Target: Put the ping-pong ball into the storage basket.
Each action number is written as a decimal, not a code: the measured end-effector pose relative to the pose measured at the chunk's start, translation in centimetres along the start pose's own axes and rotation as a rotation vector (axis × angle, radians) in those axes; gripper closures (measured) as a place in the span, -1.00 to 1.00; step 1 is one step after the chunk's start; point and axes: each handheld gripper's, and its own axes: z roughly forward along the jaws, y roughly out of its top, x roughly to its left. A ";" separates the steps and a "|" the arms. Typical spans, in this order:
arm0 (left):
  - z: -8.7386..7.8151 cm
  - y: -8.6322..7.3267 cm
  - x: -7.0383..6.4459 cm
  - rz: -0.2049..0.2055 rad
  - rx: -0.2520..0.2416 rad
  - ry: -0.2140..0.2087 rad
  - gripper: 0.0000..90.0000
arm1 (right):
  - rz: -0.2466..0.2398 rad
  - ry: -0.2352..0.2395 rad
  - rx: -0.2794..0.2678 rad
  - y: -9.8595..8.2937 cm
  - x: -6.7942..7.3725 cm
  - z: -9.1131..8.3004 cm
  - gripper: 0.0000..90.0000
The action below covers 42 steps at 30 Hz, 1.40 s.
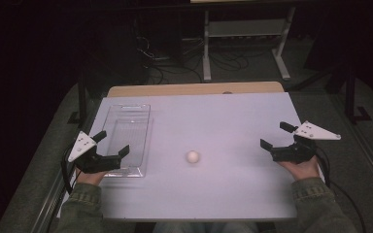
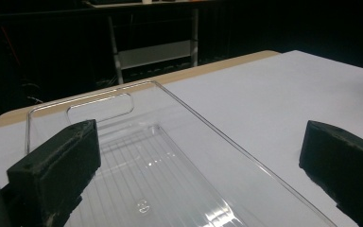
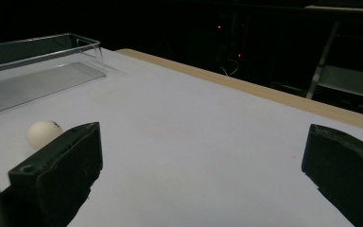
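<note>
Between 2 wide-spread, empty grippers' fingers point(image 1: 122, 151), white ball point(image 1: 192, 156), touching neither.

Both forearms wear olive-green sleeves with ribbed cuffs, entering the high view at 7 and 5 o'clock. The left gripper point(image 1: 112, 142) and the right gripper point(image 1: 275, 136) are alike — matte black blocky jaws, scuffed at the edges, each topped by a pale grey three-cornered plate with small dark screw dots — and trail a black cable.
</note>
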 end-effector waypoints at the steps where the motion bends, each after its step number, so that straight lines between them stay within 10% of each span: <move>1: 0.0 0.0 0.0 0.002 0.004 0.001 -1.00 | 0.000 0.000 0.000 0.0 0.0 0.0 -1.00; 42: 1.2 2.3 -1.9 0.116 0.161 -0.069 -1.00 | 0.001 0.012 0.015 -0.2 0.2 -0.1 -1.00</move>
